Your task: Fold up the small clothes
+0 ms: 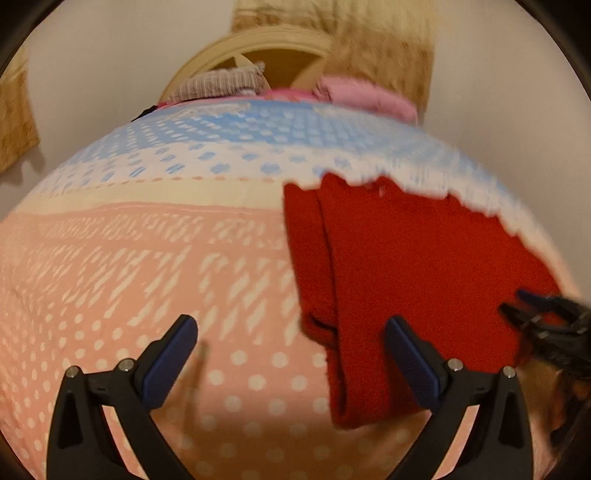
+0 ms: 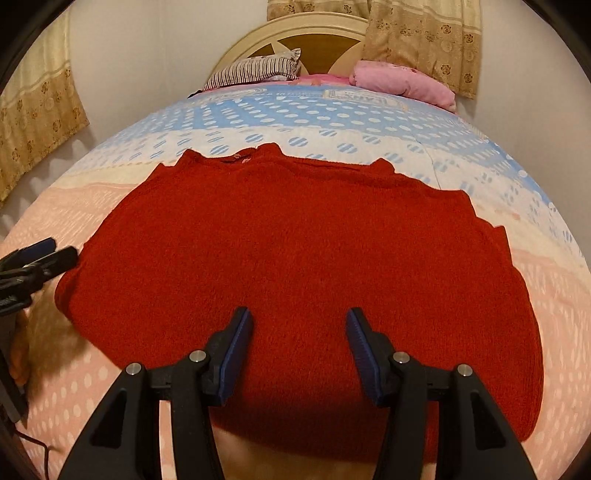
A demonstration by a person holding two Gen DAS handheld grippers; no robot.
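Knitwear, a red woolly sweater, lies collar-away directly under the wide-spread right gripper; the wide-spread left gripper flanks its left edge.

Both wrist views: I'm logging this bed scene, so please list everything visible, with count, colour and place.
Sweater: one, red, spread flat on the bedspread.
Bedspread: one, pink, cream and blue with white dots, covering the bed.
Striped pillow: one, dark and white, by the headboard.
Pink bundle: one, at the bed's head.
Headboard: one, cream.
Curtains: beige, floral, both sides.
Left gripper: black, blue pads, open at the sweater's edge.
Right gripper: same colours, open over the sweater.
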